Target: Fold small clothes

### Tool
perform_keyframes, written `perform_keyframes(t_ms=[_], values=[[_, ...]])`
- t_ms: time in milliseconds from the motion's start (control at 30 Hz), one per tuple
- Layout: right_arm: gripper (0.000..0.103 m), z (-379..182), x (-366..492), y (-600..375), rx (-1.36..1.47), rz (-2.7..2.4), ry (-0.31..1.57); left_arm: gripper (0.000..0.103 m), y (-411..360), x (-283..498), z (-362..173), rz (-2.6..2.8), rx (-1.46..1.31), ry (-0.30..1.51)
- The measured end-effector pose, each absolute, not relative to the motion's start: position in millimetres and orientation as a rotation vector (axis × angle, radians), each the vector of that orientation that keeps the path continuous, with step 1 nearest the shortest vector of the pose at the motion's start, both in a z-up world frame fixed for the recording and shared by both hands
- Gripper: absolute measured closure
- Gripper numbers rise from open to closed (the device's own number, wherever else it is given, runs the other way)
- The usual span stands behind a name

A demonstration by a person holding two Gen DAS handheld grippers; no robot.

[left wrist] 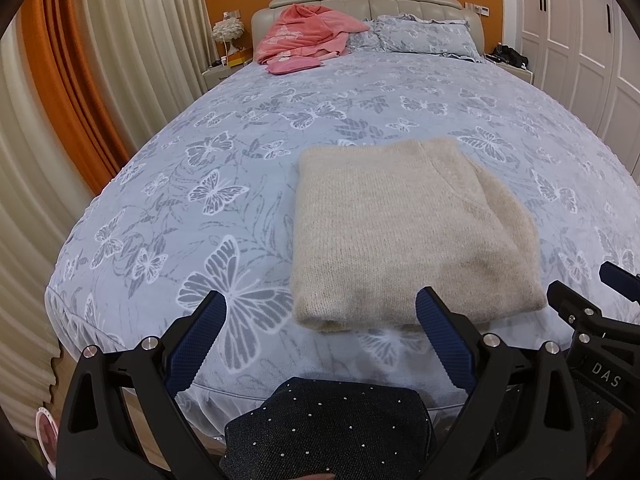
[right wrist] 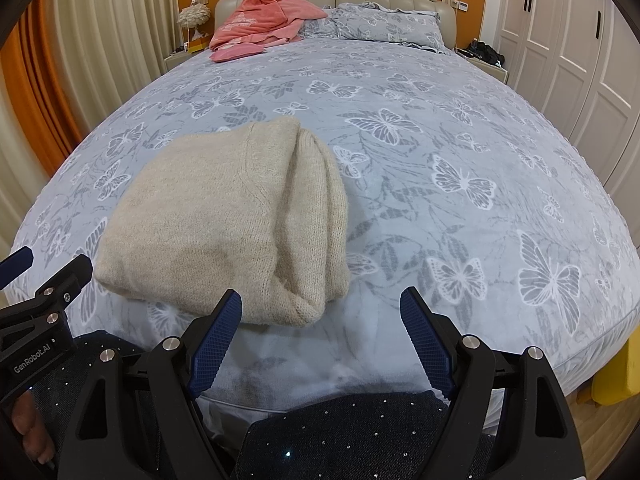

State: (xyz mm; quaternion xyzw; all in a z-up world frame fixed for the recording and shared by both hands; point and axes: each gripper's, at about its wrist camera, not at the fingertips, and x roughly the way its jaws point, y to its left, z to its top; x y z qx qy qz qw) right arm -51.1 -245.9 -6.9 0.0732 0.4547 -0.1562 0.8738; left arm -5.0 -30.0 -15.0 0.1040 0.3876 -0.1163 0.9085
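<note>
A wide bed (left wrist: 280,128) fills my sight, covered in a grey-blue spread printed with white butterflies, a padded beige headboard (left wrist: 368,4) at twelve o'clock against an orange wall. A pink garment (left wrist: 304,32) lies heaped near the pillows (right wrist: 384,24); pale curtains (left wrist: 132,20) hang at nine o'clock, white wardrobe doors (right wrist: 560,40) at three. The folded beige sweater (left wrist: 404,228) rests flat near the bed's foot. My left jaws (left wrist: 320,334) stand spread and empty, the sweater at one o'clock just beyond them. My right jaws (right wrist: 320,332) are spread and empty too, the sweater at eleven o'clock.
</note>
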Motion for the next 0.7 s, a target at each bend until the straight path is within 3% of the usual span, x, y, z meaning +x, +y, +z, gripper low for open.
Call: perform_keyframes(t_ms=[700], values=[[0.023, -6, -51, -242, 0.152, -0.331, 0.949, 0.01, -17, 9, -24, -0.249, 0.237, 0.833]])
